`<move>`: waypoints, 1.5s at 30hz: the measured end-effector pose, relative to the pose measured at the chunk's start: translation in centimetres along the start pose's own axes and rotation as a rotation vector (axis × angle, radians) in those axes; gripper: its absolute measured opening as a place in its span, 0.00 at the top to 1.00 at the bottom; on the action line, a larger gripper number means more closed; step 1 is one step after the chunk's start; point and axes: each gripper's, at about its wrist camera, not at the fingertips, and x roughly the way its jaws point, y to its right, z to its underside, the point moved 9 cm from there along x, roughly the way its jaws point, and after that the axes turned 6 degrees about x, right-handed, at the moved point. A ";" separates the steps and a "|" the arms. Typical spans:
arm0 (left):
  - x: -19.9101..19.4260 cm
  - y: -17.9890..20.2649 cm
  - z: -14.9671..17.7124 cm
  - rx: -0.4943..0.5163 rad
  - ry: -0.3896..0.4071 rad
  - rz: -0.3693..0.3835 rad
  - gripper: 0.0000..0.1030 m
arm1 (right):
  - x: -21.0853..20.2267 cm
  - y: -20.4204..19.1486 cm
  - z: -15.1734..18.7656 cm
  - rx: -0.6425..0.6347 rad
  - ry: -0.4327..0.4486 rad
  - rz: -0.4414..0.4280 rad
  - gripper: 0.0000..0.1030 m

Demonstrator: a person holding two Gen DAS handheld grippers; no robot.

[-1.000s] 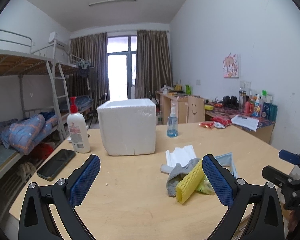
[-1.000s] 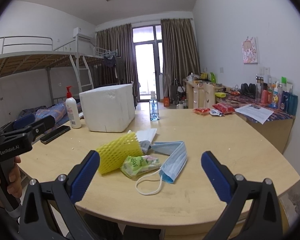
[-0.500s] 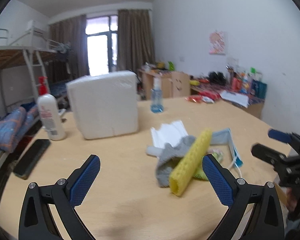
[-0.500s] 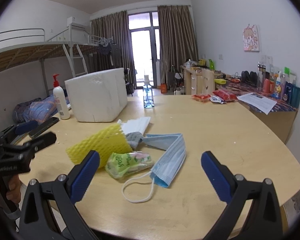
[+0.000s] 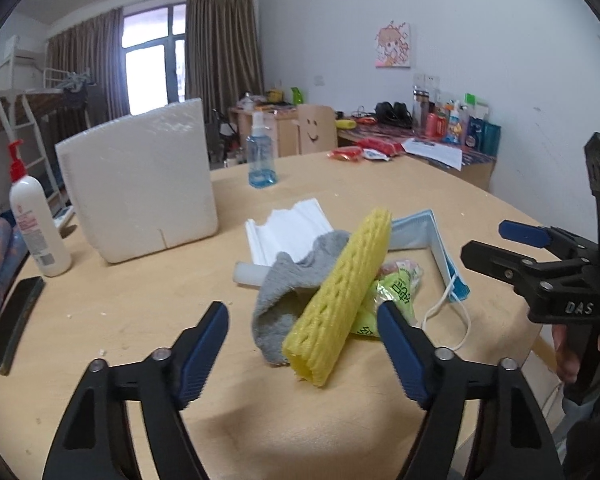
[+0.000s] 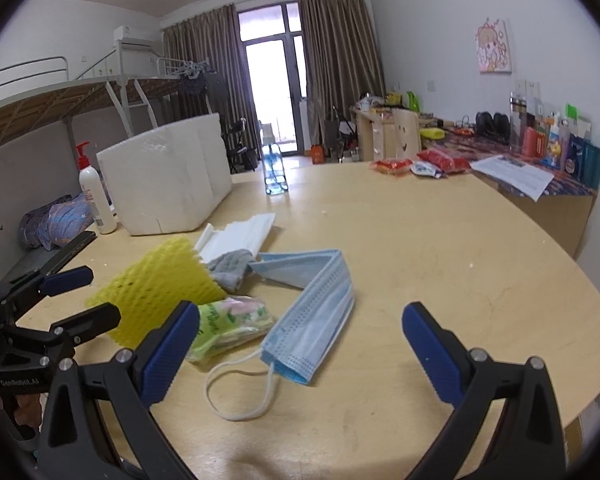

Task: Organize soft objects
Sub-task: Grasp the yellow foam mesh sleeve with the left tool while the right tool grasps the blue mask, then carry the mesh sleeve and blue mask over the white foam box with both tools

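We note a round pale wooden table with a small heap of soft things near its front edge. Our left gripper hangs low over the table just short of the heap, its blue-padded jaws closing, with the near end of the yellow foam net sleeve lying between them; the pads do not touch it. The sleeve lies tilted across a grey sock and a green tissue packet. Behind these sit a folded white sheet of foam wrap and a small white tube, partly under the sock. A blue face mask lies folded just to the right of the packet, its white ear loop trailing toward us. Our right gripper has its jaws spread wide and holds nothing; the mask's near end lies between them on the table, untouched. Farther back stand a white foam box, a white pump bottle with a red top to its left and a clear blue spray bottle to its right. A dark phone lies at the table's left edge.
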 end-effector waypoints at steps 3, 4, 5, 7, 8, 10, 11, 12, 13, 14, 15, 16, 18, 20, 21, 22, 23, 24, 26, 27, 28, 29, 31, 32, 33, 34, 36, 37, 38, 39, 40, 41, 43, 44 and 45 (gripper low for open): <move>0.7 0.3 0.3 0.001 -0.021 0.030 0.41 | 0.7 0.7 0.2 0.013 -0.022 0.017 0.01; 1.0 0.5 0.4 0.002 -0.028 0.040 0.45 | 0.8 0.9 0.2 0.018 -0.025 0.015 0.01; 1.2 0.6 0.5 0.004 -0.036 0.047 0.49 | 0.9 1.1 0.2 0.028 -0.030 0.012 0.01; 1.6 0.8 0.6 0.013 -0.047 0.055 0.55 | 1.0 1.3 0.1 0.035 -0.037 0.009 0.01; 1.7 1.0 0.6 0.016 -0.051 0.060 0.57 | 1.0 1.5 0.0 0.036 -0.040 0.011 0.01; 1.9 1.2 0.6 0.018 -0.056 0.075 0.59 | 1.3 1.7 -0.1 0.036 -0.049 0.021 0.01; 2.0 1.4 0.6 0.021 -0.057 0.082 0.59 | 1.5 1.8 -0.2 0.036 -0.056 0.026 0.04; 2.1 1.5 0.6 0.026 -0.057 0.084 0.59 | 1.7 1.9 -0.2 0.035 -0.064 0.028 0.09; 2.2 1.7 0.7 0.036 -0.058 0.088 0.59 | 1.9 1.7 -0.1 0.031 -0.074 0.028 0.11; 2.3 1.8 0.7 0.037 -0.056 0.095 0.64 | 2.2 1.6 -0.1 0.025 -0.082 0.029 0.17; 2.4 1.9 0.8 0.036 -0.057 0.102 0.67 | 2.5 1.4 0.0 0.017 -0.092 0.032 0.26; 2.4 1.9 0.9 0.035 -0.059 0.105 0.72 | 2.7 1.3 0.1 0.010 -0.103 0.034 0.31; 2.6 1.8 0.9 0.030 -0.059 0.111 0.77 | 3.3 1.4 0.3 -0.003 -0.119 0.050 0.33; 2.7 1.9 1.0 0.028 -0.059 0.116 0.83 | 3.8 1.6 0.5 -0.009 -0.130 0.074 0.38; 2.7 2.0 0.9 0.033 -0.058 0.124 0.84 | 3.9 1.7 0.6 -0.007 -0.138 0.075 0.41; 2.7 2.1 0.9 0.038 -0.054 0.133 0.86 | 4.1 1.8 0.6 -0.007 -0.145 0.078 0.42; 2.6 2.3 0.9 0.045 -0.052 0.138 0.89 | 4.3 2.0 0.7 -0.011 -0.147 0.092 0.43; 2.6 2.5 1.0 0.056 -0.055 0.140 0.89 | 4.5 2.2 0.7 -0.013 -0.147 0.098 0.47; 2.7 2.8 1.0 0.068 -0.053 0.151 0.89 | 4.9 2.5 0.9 -0.014 -0.166 0.109 0.50; 2.6 3.0 1.0 0.076 -0.051 0.152 0.89 | 5.1 2.7 1.0 -0.008 -0.172 0.116 0.50; 2.6 3.1 1.0 0.084 -0.046 0.153 0.89 | 5.2 2.9 1.1 -0.003 -0.178 0.121 0.50; 2.5 3.3 1.0 0.090 -0.043 0.153 0.89 | 5.3 3.1 1.2 0.001 -0.185 0.123 0.50; 2.3 3.5 1.1 0.099 -0.036 0.155 0.90 | 5.4 3.4 1.2 0.010 -0.195 0.132 0.50; 2.4 3.5 1.1 0.100 -0.036 0.154 0.90 | 5.4 3.5 1.1 0.010 -0.196 0.137 0.50; 2.4 3.5 1.1 0.100 -0.035 0.149 0.90 | 5.4 3.6 1.1 0.004 -0.197 0.144 0.50; 2.4 3.5 1.1 0.102 -0.037 0.152 0.90 | 5.5 3.6 1.1 0.004 -0.200 0.151 0.51; 2.3 3.6 1.0 0.105 -0.034 0.155 0.90 | 5.6 3.7 1.1 0.008 -0.206 0.156 0.62; 2.3 3.6 1.0 0.103 -0.032 0.156 0.90 | 5.7 3.8 1.2 0.009 -0.213 0.156 0.66; 2.3 3.6 1.0 0.101 -0.033 0.160 0.90 | 5.7 3.8 1.2 0.015 -0.212 0.156 0.72; 2.3 3.5 1.0 0.096 -0.032 0.160 0.90 | 5.7 3.9 1.2 0.018 -0.210 0.152 0.77; 2.3 3.5 1.0 0.093 -0.031 0.162 0.90 | 5.6 4.0 1.2 0.018 -0.209 0.154 0.80; 2.2 3.4 1.0 0.091 -0.029 0.165 0.90 | 5.6 4.1 1.2 0.026 -0.207 0.153 0.84; 2.1 3.4 0.8 0.091 -0.020 0.162 0.90 | 5.2 4.1 0.9 0.043 -0.191 0.128 0.87; 1.9 3.3 0.6 0.089 -0.010 0.165 0.91 | 5.0 4.0 0.7 0.047 -0.181 0.119 0.88; 1.7 3.2 0.4 0.087 0.001 0.165 0.91 | 4.6 4.0 0.4 0.054 -0.167 0.110 0.88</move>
